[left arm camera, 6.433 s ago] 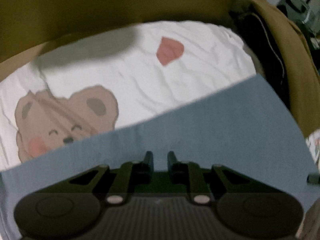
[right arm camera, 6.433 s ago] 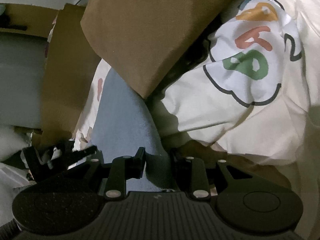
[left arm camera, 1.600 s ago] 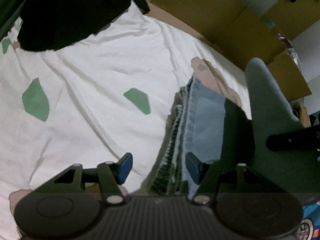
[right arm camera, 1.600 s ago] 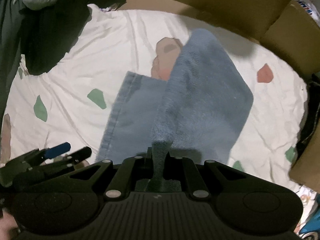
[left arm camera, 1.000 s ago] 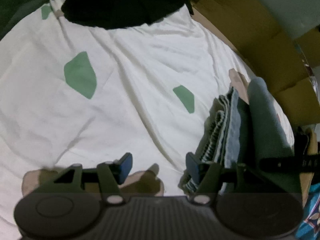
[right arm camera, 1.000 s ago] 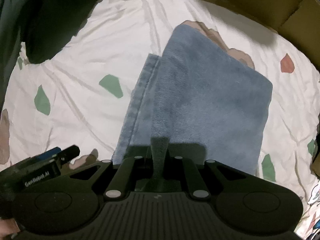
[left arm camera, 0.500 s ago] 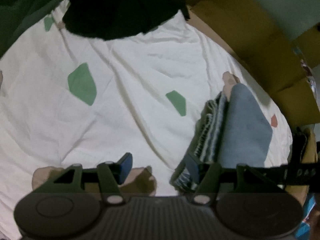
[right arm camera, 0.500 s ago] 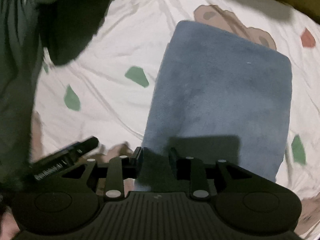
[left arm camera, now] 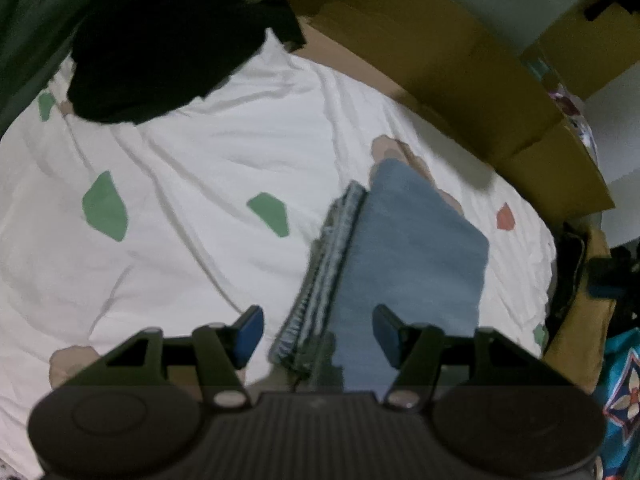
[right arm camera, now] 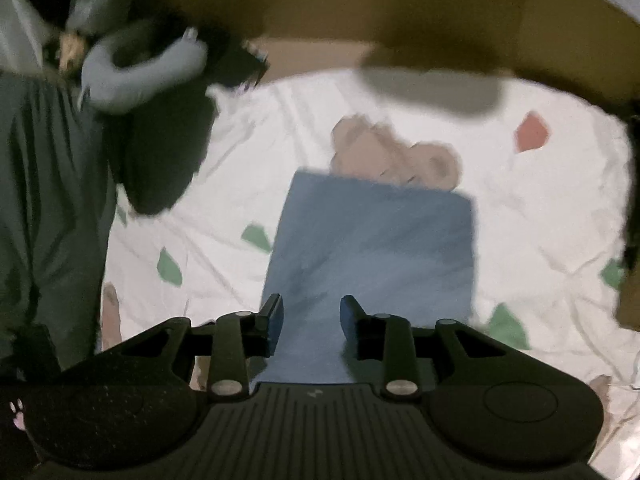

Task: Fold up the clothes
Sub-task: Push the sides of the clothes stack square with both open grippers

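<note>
A folded blue denim garment [left arm camera: 412,256] lies flat on the white patterned bedsheet [left arm camera: 192,184], its stacked layered edges [left arm camera: 332,264] facing left. My left gripper [left arm camera: 318,332] hovers above the garment's near end, open, with the layered edge below the gap and nothing touching the pads. In the right wrist view the same denim garment [right arm camera: 372,248] shows as a neat rectangle. My right gripper [right arm camera: 310,318] hangs above its near edge; the jaws are opening and nothing is pinched between them.
A black garment [left arm camera: 160,40] lies at the sheet's far left. Brown cardboard walls [left arm camera: 460,64] border the far side. A bear print [right arm camera: 396,156] peeks out beyond the denim. Dark green fabric [right arm camera: 48,200] and a grey neck pillow [right arm camera: 136,76] sit at left.
My right gripper let go of the denim fold it was pinching, opened and rose. The left gripper also lifted. The denim now lies flat and folded.
</note>
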`<action>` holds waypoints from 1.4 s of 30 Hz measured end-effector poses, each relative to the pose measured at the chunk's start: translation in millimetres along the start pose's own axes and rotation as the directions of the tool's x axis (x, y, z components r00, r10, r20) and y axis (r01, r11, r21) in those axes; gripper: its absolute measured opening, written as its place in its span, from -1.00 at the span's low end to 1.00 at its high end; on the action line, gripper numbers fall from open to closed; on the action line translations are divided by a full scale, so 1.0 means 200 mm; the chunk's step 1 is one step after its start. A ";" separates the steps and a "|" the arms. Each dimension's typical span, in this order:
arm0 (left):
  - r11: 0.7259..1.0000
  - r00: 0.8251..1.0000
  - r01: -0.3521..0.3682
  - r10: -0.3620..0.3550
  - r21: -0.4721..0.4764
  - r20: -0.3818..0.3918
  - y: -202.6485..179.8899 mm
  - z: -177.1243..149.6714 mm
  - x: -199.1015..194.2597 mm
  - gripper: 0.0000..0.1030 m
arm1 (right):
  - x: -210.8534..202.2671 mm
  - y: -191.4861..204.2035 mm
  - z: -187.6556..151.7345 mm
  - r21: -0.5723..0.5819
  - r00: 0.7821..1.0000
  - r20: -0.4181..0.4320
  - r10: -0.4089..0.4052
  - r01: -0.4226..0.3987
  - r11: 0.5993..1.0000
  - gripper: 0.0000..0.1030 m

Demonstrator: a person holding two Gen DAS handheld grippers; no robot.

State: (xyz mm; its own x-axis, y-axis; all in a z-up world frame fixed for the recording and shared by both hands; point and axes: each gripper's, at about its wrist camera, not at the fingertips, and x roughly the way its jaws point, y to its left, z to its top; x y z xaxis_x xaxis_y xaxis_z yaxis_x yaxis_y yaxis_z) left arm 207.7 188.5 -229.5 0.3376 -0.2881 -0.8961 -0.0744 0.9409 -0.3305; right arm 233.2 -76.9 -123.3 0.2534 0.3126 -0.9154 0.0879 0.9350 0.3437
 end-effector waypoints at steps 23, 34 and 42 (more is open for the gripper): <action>0.981 1.000 0.028 -0.026 0.191 -0.016 -0.32 0.07 -0.13 0.23 | -0.64 -0.37 -0.25 0.206 0.963 0.267 0.038 -0.096 0.974 0.00; 0.966 0.997 0.076 -0.068 0.246 -0.039 -0.31 0.00 0.04 0.22 | -0.32 -0.58 -0.47 0.204 0.915 0.388 0.113 -0.205 0.957 0.48; 0.954 0.994 0.107 -0.102 0.280 -0.032 -0.29 -0.05 0.14 0.09 | -0.04 -0.67 -0.58 0.221 0.892 0.435 0.123 -0.239 0.946 0.65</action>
State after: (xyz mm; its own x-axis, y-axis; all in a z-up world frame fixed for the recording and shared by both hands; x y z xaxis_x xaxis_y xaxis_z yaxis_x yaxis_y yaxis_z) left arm 212.0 123.3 -238.1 0.3129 -0.3880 -0.8669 0.2283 0.9167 -0.3279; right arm 107.4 -185.2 -186.4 0.6560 0.3213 -0.6830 0.2355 0.7726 0.5896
